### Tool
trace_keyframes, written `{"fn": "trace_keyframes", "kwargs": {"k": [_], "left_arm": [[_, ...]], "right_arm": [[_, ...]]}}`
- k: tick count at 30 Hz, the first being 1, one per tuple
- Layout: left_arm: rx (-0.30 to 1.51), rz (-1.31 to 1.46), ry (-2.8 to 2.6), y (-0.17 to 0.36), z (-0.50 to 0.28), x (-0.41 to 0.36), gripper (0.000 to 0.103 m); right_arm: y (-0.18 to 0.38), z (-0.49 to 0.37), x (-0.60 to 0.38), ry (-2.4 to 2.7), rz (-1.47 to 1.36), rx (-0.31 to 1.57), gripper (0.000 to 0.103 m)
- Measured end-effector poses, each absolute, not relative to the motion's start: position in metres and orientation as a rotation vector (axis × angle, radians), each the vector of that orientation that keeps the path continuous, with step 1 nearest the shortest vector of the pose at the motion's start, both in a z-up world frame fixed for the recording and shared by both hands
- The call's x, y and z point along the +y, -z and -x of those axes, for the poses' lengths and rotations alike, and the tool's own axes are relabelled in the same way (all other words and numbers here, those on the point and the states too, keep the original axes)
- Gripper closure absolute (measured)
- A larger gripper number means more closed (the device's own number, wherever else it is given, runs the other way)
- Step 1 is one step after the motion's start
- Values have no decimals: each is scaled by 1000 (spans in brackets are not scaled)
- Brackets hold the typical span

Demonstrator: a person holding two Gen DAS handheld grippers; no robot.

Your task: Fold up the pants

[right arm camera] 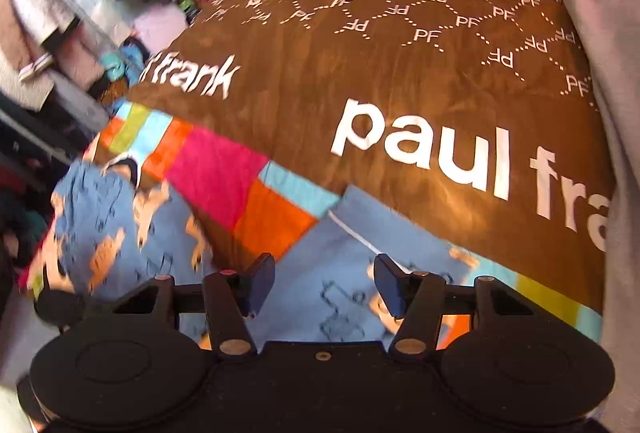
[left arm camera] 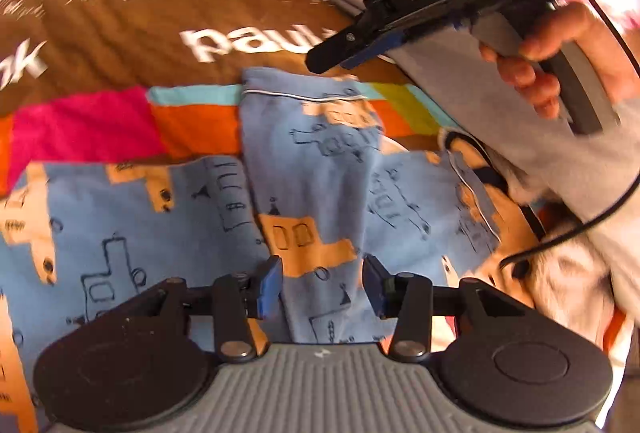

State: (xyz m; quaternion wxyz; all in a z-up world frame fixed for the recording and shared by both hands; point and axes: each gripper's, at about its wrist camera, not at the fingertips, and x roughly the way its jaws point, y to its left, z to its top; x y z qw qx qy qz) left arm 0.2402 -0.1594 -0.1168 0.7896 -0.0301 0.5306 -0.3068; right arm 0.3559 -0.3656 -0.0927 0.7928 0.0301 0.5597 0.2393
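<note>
White "paul frank" lettering and "PF" marks cover the brown blanket. Blue printed pants lie at its striped edge. The left gripper and the right gripper, marked "DAS", both hang with jaws apart, gripping nothing.

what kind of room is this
Most likely a bedroom at home: a brown printed bedspread with a bright patchwork border covers what looks like a bed, blue printed pyjama pants lie on it, and clothes hang at the side.
</note>
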Motion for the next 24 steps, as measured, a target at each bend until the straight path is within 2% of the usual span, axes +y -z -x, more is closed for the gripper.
{"fn": "trace_keyframes", "kwargs": {"k": [9,15,18,19,20,21,22,23,24], "left_arm": [[1218,60,569,126,-251,-155,58],[1251,65,569,133,-251,-152,71],[1259,76,554,134,-251,-147,78],[1260,85,555,133,-251,-145,78],[1260,88,556,133,-250,-145,78],[1258,90,560,132,-249,-144,78],[1254,92,565,132,-249,-142,78],[1249,93,569,131,-248,-141,78],[1248,90,570,132,-247,-141,78]], "right_arm": [[134,-389,-340,-306,-117,1312,47],[157,-404,-329,-137,-278,1402,43],[167,-408,-318,-66,-272,1437,42],[167,-407,-314,-46,-247,1432,45],[166,-406,-308,-26,-212,1426,55],[166,-404,-305,-14,-171,1414,60],[164,-401,-304,-15,-146,1402,70],[163,-397,-306,-13,-137,1386,87],[160,-394,-311,-7,-146,1369,93]]}}
